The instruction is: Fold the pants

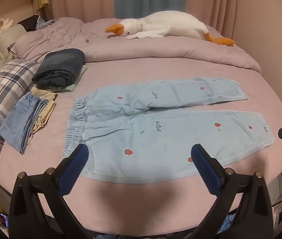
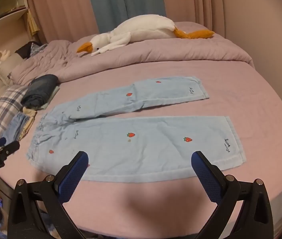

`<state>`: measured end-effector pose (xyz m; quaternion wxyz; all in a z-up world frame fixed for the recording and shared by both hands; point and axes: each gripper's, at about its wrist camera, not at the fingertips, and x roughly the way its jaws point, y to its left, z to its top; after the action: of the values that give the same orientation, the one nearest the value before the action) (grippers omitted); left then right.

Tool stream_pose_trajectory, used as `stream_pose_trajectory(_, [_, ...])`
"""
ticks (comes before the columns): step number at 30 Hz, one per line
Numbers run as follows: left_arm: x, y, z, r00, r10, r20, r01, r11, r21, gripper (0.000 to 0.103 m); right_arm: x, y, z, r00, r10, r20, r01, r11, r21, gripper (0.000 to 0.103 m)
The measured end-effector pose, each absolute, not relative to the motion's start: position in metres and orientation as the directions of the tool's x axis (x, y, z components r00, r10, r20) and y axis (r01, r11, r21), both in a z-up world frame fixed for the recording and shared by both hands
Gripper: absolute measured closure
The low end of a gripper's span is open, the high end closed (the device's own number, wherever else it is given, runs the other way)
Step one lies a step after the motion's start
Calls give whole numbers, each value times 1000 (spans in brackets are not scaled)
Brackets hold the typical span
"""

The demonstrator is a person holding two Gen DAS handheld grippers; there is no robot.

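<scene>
The bed (image 1: 161, 67) fills most of both frames, with a pink sheet in front and a lilac quilt pushed to the back. On the quilt, in the upper part of the frames, lies a white plush goose (image 1: 161, 24).

The pants (image 1: 161, 131), light blue with small strawberries, lie flat and open in the center of both frames. The waistband is toward the left side and the two legs run to the right, apart from each other. No fold is visible yet, so I judge the task is only at its beginning; every fold is still to do.

At the left of the left wrist frame there are other clothes already folded: a dark denim bundle (image 1: 61, 67) and a small stack of jeans (image 1: 23, 119).

The left gripper (image 1: 141, 155) at the bottom center has its jaws wide apart and holds nothing. The right gripper (image 2: 140, 161) is the same, wide open and empty, above the near edge of the pants.
</scene>
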<state>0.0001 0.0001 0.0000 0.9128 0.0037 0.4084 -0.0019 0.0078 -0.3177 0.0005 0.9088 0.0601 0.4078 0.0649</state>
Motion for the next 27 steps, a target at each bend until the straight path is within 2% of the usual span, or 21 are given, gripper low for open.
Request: stream_pose_trajectory(27, [6,-1,1,666,-1,-746,6,1000,4,0,5,-322,5,660,166,-732,-66,984,164,1])
